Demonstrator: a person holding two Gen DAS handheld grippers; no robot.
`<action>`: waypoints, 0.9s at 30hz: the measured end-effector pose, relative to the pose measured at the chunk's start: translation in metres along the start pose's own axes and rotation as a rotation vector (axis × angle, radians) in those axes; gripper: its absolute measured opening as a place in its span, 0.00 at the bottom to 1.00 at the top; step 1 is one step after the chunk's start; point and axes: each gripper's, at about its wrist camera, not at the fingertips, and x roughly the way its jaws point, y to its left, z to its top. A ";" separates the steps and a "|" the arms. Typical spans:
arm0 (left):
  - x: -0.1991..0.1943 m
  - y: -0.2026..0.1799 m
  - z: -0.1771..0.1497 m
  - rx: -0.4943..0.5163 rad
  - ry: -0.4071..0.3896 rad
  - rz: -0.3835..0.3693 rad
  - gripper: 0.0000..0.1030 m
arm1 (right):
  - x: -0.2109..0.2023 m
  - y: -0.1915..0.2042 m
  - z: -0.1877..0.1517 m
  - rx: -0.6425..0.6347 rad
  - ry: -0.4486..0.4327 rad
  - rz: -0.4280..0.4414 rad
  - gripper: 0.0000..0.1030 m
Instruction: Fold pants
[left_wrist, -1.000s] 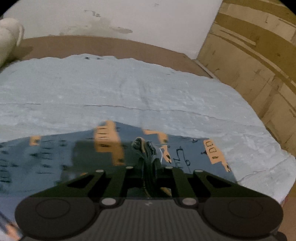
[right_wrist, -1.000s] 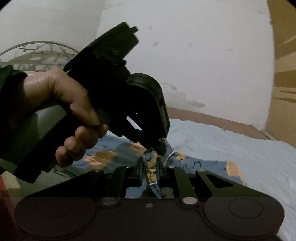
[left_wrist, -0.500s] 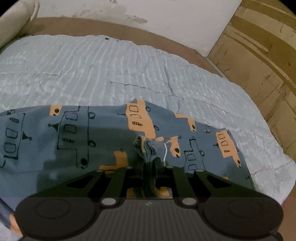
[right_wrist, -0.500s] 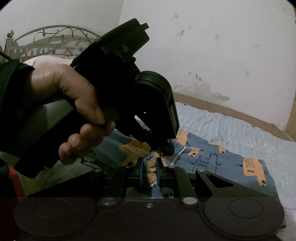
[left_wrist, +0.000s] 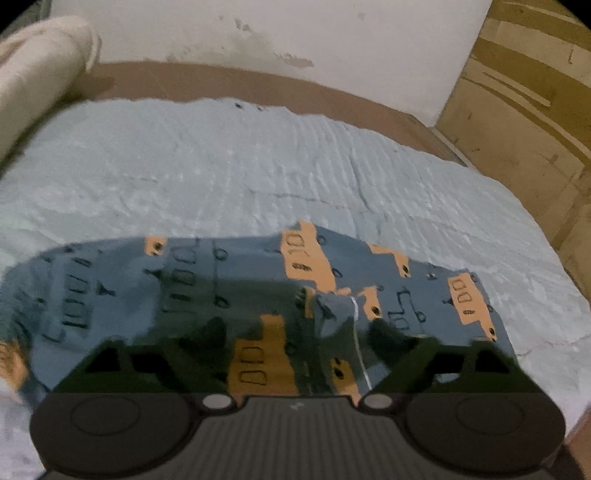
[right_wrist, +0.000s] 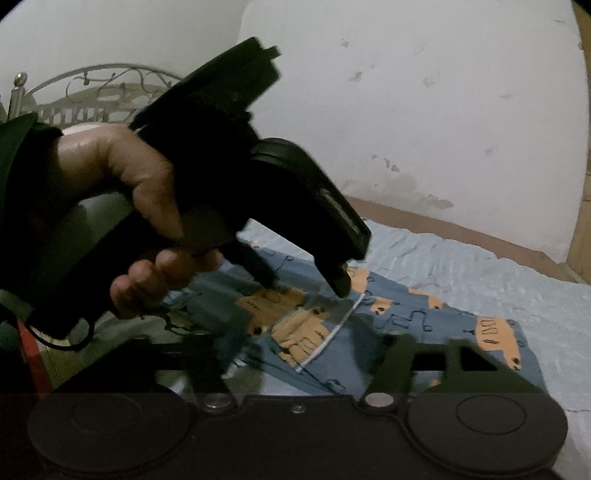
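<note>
Blue cotton pants (left_wrist: 229, 291), printed with orange trucks, are lying folded on the crinkled pale-blue bedsheet (left_wrist: 258, 177). Both the left hand-held gripper (left_wrist: 295, 328) and the right hand-held gripper (right_wrist: 306, 354) are opening over the bunched waistband, pads clear of the fabric.

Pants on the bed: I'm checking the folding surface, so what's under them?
The patterned pants lie on a pale blue bedspread. Whatever lies beneath the bedspread or directly under the pants is covered.

Both wrist views (close, downward) share pants (left_wrist: 207, 291).
</note>
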 end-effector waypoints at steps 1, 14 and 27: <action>-0.003 -0.001 0.000 0.004 -0.015 0.017 0.98 | -0.003 -0.003 0.000 0.003 -0.006 -0.005 0.83; -0.003 -0.036 -0.042 0.147 -0.202 0.200 0.99 | -0.014 -0.078 -0.015 0.060 0.038 -0.317 0.99; 0.007 -0.009 -0.056 0.120 -0.181 0.206 1.00 | -0.007 -0.141 -0.039 0.005 0.180 -0.546 0.99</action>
